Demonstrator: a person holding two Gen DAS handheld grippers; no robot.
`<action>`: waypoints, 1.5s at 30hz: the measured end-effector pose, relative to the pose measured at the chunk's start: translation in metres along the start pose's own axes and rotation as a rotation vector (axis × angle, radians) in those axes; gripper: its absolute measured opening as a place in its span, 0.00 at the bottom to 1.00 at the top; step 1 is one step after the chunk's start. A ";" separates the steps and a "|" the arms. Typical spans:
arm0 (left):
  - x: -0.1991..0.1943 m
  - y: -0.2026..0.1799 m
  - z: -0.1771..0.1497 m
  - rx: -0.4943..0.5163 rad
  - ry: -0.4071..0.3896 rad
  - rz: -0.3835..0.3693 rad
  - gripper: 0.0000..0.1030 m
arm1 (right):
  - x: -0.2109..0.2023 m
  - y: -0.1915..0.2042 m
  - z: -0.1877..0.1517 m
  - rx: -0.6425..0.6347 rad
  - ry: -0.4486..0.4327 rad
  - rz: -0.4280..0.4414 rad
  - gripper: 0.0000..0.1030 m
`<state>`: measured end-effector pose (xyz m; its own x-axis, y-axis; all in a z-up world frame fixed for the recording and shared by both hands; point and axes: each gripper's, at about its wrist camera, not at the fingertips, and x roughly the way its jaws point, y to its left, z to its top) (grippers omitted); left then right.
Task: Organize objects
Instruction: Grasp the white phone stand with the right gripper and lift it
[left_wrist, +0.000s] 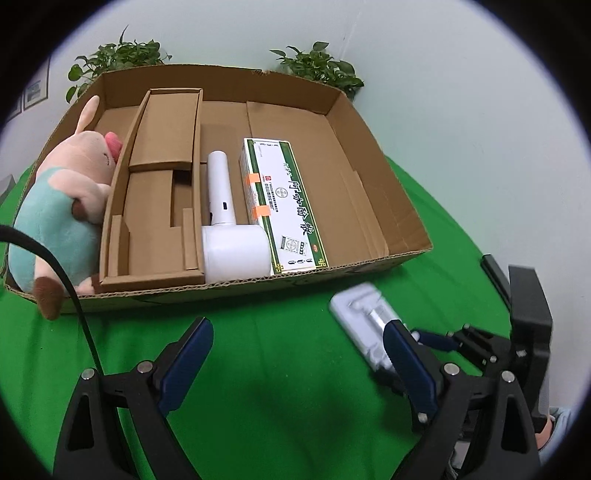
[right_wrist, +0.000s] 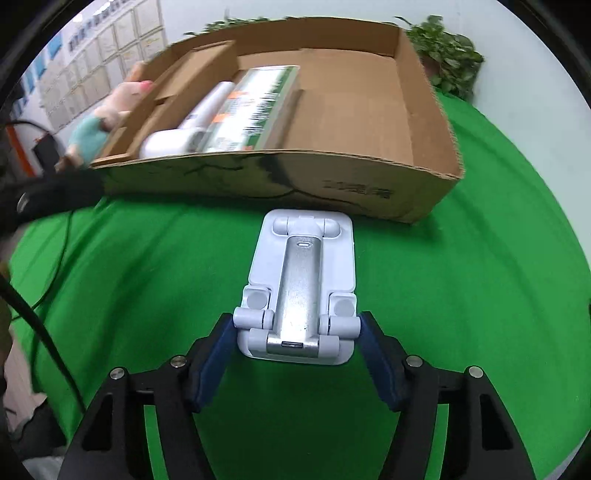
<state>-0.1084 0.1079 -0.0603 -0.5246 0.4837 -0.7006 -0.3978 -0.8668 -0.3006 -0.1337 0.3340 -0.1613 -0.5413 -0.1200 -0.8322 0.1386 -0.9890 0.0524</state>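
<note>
A white folding phone stand (right_wrist: 301, 284) with a silver arm is held between my right gripper's (right_wrist: 297, 332) blue pads, over the green cloth in front of the cardboard box (right_wrist: 258, 177). In the left wrist view the stand (left_wrist: 364, 325) appears blurred at the right, with my right gripper (left_wrist: 424, 338) on it. My left gripper (left_wrist: 299, 339) is open and empty above the cloth. Inside the box (left_wrist: 369, 269) lie a white handheld device (left_wrist: 225, 229) and a green-and-white carton (left_wrist: 284, 199). A plush pig (left_wrist: 66, 206) lies in the left compartment.
Brown cardboard dividers (left_wrist: 162, 155) fill the box's left half; its right part (left_wrist: 332, 166) shows bare cardboard. Potted plants (left_wrist: 317, 66) stand behind the box by the wall. A black cable (left_wrist: 55, 266) crosses at the left.
</note>
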 end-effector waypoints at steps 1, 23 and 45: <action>0.000 0.002 -0.002 -0.009 0.009 -0.025 0.91 | -0.004 0.004 -0.003 -0.003 0.000 0.034 0.62; 0.075 -0.006 -0.023 -0.223 0.227 -0.421 0.79 | -0.002 0.025 -0.009 -0.047 -0.012 0.075 0.63; 0.043 -0.008 -0.034 -0.136 0.176 -0.268 0.39 | -0.018 0.033 -0.009 0.113 0.001 0.287 0.61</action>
<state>-0.1025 0.1316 -0.1098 -0.2726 0.6782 -0.6824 -0.3937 -0.7258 -0.5641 -0.1116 0.3045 -0.1496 -0.4924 -0.3955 -0.7753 0.1928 -0.9182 0.3460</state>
